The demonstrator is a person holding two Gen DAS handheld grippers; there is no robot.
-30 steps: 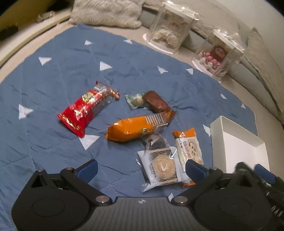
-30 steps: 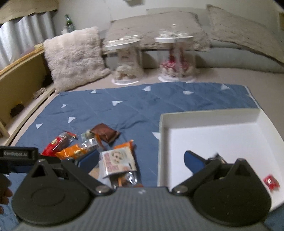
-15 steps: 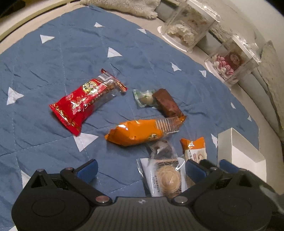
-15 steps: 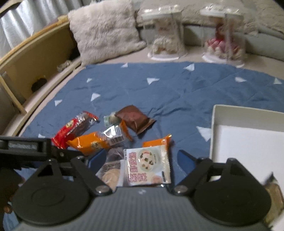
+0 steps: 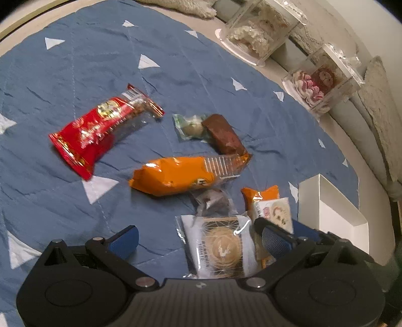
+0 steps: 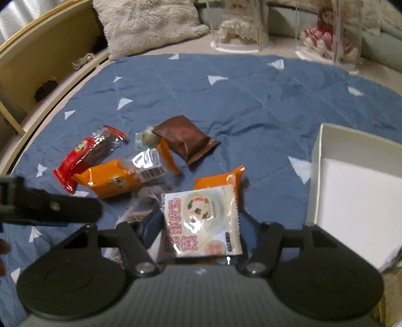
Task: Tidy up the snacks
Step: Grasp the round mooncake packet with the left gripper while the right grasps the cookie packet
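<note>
Snack packets lie on a blue blanket. My right gripper straddles the orange-and-white biscuit packet. Its jaws are closing, with the fingers at the packet's two sides and the wrapper still flat. My left gripper is open and wide just above the white round-biscuit packet, which lies nearer its right finger. The orange-and-white packet sits just right of that. Farther out lie a red packet, a long orange packet, a brown packet and a small green one.
An open white box stands on the blanket to the right of the snacks. Two clear display cases with dolls stand at the far edge, with a fluffy cushion beside them. A wooden frame runs along the left.
My right gripper has swung left from over the white box to the orange-and-white packet, and its jaws have narrowed. My left gripper has sunk slightly toward the white biscuit packet.
</note>
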